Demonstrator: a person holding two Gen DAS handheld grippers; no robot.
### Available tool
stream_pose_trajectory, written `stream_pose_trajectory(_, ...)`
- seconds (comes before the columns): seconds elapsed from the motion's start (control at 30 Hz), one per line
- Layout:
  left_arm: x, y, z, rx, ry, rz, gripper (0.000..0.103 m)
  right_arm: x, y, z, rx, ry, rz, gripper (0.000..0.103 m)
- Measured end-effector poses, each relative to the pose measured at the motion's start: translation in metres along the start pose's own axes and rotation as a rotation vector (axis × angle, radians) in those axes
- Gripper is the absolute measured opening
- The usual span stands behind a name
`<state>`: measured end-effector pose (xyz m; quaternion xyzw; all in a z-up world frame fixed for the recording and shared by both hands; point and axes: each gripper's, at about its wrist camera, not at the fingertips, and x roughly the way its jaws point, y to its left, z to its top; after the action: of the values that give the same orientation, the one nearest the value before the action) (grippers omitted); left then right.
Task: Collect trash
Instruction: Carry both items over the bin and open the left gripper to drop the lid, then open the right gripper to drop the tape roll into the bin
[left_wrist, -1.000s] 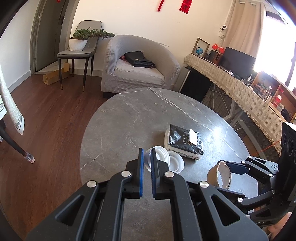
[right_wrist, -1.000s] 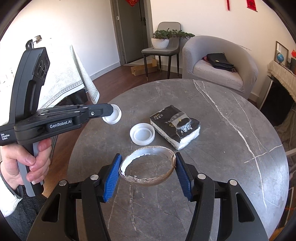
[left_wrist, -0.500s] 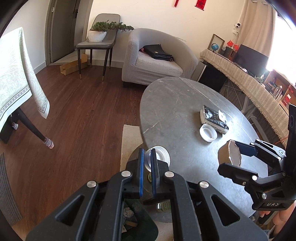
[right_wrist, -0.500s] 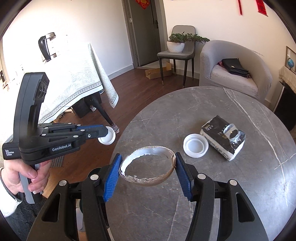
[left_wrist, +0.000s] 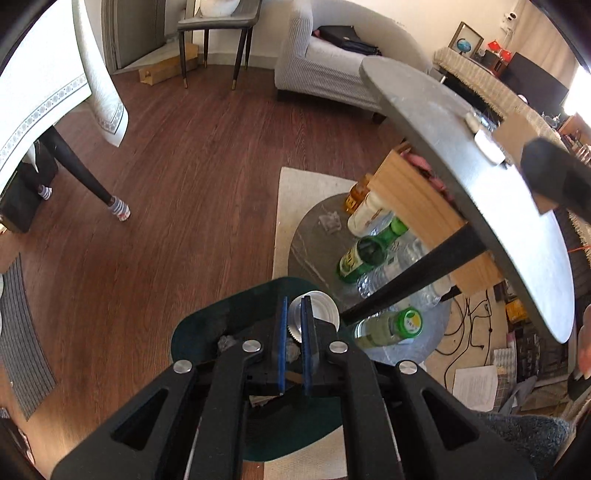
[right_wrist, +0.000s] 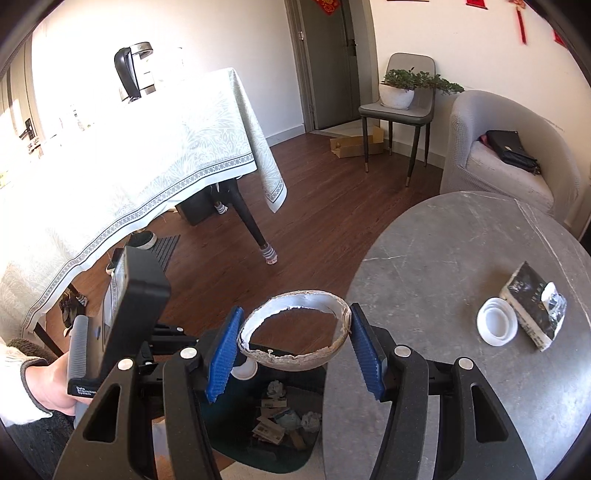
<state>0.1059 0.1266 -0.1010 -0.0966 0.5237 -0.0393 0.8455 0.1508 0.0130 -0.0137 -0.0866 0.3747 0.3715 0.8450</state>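
My left gripper (left_wrist: 292, 314) is shut on a white plastic lid (left_wrist: 317, 314) and holds it over a dark green trash bin (left_wrist: 207, 332) on the floor beside the round table. In the right wrist view the lid (right_wrist: 245, 369) shows above the bin (right_wrist: 258, 435), which holds crumpled paper and scraps. My right gripper (right_wrist: 295, 345) is shut on a torn grey cardboard ring (right_wrist: 295, 332), held over the table's left edge and the bin. Another white lid (right_wrist: 496, 326) and a black tissue pack (right_wrist: 532, 312) lie on the grey marble table (right_wrist: 461, 258).
Several bottles (left_wrist: 369, 251) lie on the table's lower shelf beside a wooden box (left_wrist: 413, 199). A table with a cloth (right_wrist: 129, 166) stands to the left. A grey armchair (right_wrist: 509, 147), a chair with a plant (right_wrist: 399, 92) and wood floor (left_wrist: 184, 166) lie beyond.
My left gripper has dropped off the table's side and tilted down over the trash bin, still holding the lid. My right gripper has moved left to the table edge with the ring.
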Motion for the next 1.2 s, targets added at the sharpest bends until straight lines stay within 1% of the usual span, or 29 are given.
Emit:
stream_pose_trajectory(0.1,0.010,0.007,-0.011,0.010,0.050,0.010,0.008,0.010,0.010,0.003,-0.016,0.019,0.010,0.059)
stream_pose_trajectory(0.17,0.013,0.013,-0.016,0.011,0.069,0.013,0.009,0.017,0.017,0.005,-0.029,0.031,0.016,0.059)
stream_pose_trajectory(0.27,0.016,0.022,-0.021,0.002,0.086,0.006,0.029,0.027,0.026,0.005,-0.049,0.049,0.021,0.058)
stream_pose_trajectory(0.3,0.014,0.026,-0.023,0.000,0.082,0.010,0.032,0.030,0.029,0.005,-0.054,0.056,0.021,0.058)
stream_pose_trajectory(0.37,0.013,0.032,-0.025,-0.003,0.082,0.009,0.032,0.036,0.032,0.004,-0.063,0.071,0.019,0.058)
stream_pose_trajectory(0.43,0.009,0.040,-0.026,-0.011,0.074,0.011,0.035,0.042,0.035,0.003,-0.068,0.085,0.017,0.058)
stream_pose_trajectory(0.63,-0.005,0.068,-0.028,-0.062,0.041,0.030,0.037,0.064,0.043,-0.006,-0.085,0.149,0.015,0.058)
stream_pose_trajectory(0.83,-0.031,0.090,-0.021,-0.123,-0.036,0.032,0.037,0.091,0.061,-0.020,-0.129,0.230,0.020,0.058)
stream_pose_trajectory(1.0,-0.054,0.099,-0.011,-0.147,-0.113,0.026,0.035,0.118,0.069,-0.039,-0.151,0.321,0.021,0.059)
stream_pose_trajectory(1.07,-0.063,0.101,-0.006,-0.155,-0.141,0.019,0.034,0.131,0.072,-0.048,-0.156,0.375,0.035,0.059)
stream_pose_trajectory(1.13,-0.072,0.102,-0.002,-0.154,-0.171,0.018,0.034,0.141,0.077,-0.059,-0.179,0.415,0.029,0.059)
stream_pose_trajectory(1.2,-0.079,0.101,0.003,-0.155,-0.200,0.010,0.029,0.149,0.079,-0.067,-0.191,0.456,0.028,0.060)
